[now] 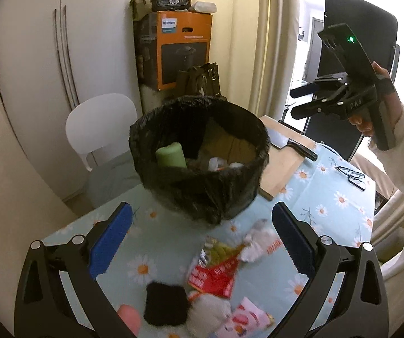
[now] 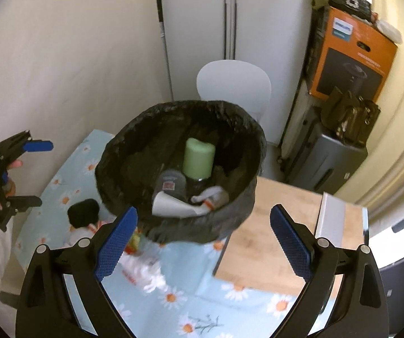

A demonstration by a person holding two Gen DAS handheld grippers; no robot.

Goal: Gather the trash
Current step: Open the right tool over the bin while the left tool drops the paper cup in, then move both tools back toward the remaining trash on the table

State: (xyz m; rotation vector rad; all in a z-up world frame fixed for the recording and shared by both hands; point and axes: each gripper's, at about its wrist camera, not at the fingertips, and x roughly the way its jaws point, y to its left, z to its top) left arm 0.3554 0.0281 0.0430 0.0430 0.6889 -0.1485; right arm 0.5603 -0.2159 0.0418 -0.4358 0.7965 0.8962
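The left tool (image 1: 199, 242) is hanging released above the bench (image 1: 328, 202), its blue pads spread wide with nothing between them. Directly beneath its gap, a red snack wrapper (image 1: 216, 274) is lying with a crumpled white wrapper (image 1: 261, 242) just beyond it; nearer the tool's base, a black pouch (image 1: 165, 304), a grey wad (image 1: 207, 315) and a pink packet (image 1: 244, 319) are sitting close together. Ahead of the fingers, the bin (image 1: 202, 155) lined with a black bag is standing on the bench, a green-capped bottle (image 1: 170, 155) and other trash inside it. Beyond the bin to the tool's right, a wooden cutting board (image 1: 283, 160) is lying flat, with eyeglasses (image 1: 352, 176) further out.

The right tool (image 2: 203, 242) is also hanging released and empty, raised off the bench, looking down into the bin (image 2: 179, 169) just ahead
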